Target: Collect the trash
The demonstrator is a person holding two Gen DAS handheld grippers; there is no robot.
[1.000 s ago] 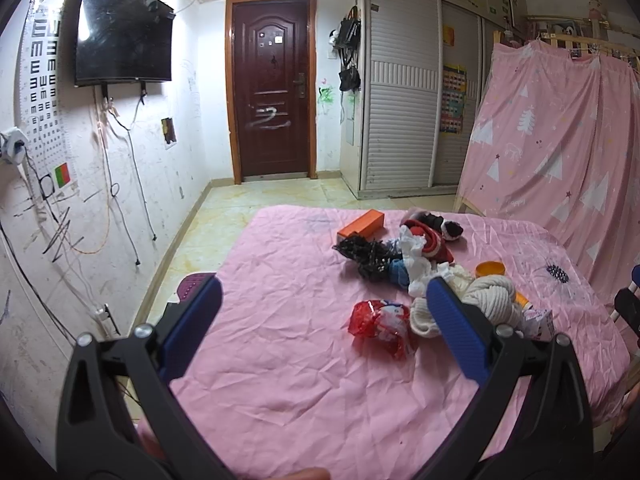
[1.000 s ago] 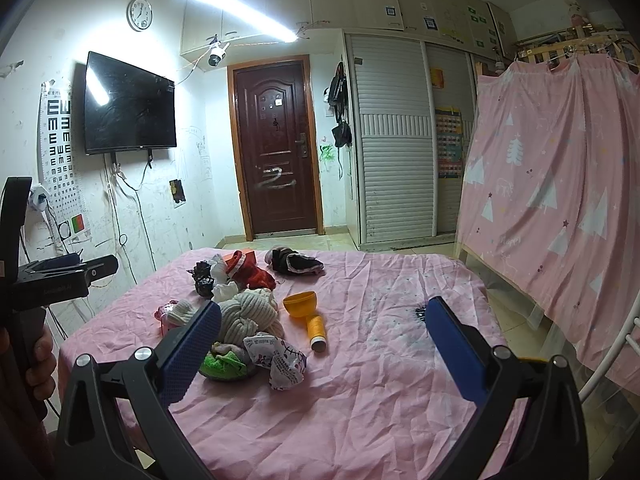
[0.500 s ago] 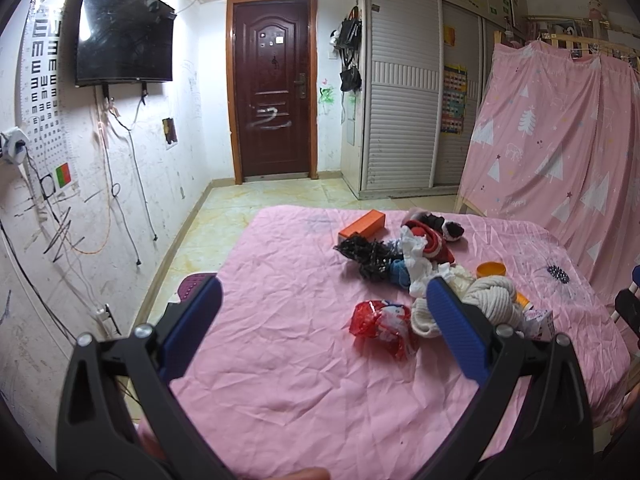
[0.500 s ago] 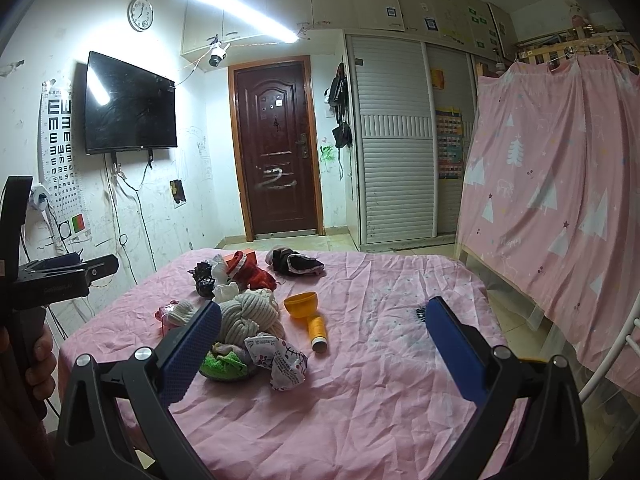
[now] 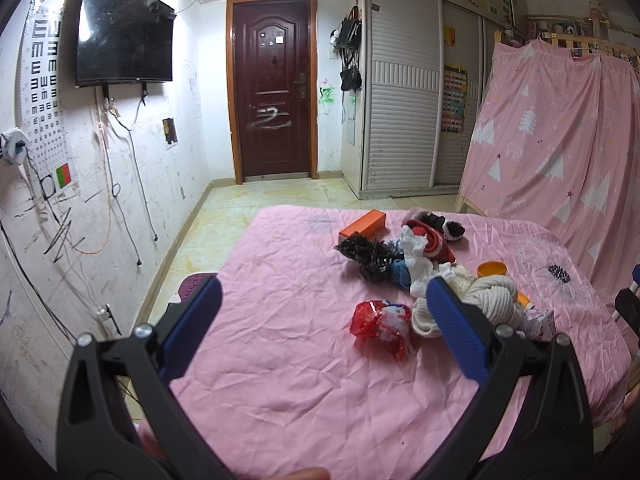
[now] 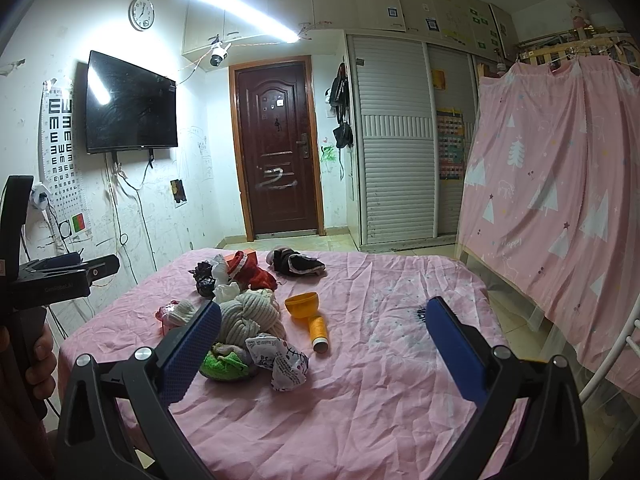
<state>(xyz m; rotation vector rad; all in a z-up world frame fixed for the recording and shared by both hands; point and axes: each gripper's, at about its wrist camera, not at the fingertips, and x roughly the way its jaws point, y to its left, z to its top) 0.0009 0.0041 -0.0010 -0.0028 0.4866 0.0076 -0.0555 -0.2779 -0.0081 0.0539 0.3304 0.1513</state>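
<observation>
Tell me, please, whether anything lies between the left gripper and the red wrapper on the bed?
Nothing visible does. The left gripper is open above bare pink sheet, and the red wrapper lies just ahead, beside the right finger. The rope bundle sits to its right, not in the path.

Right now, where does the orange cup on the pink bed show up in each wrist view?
Left wrist: orange cup at right, beyond the cream yarn bundle.
Right wrist: orange cup near centre, right of the same yarn bundle.
Shared landmark: the brown door.

Crumpled red wrapper [image 5: 380, 322] on bedsheet [image 5: 288, 360]
</observation>
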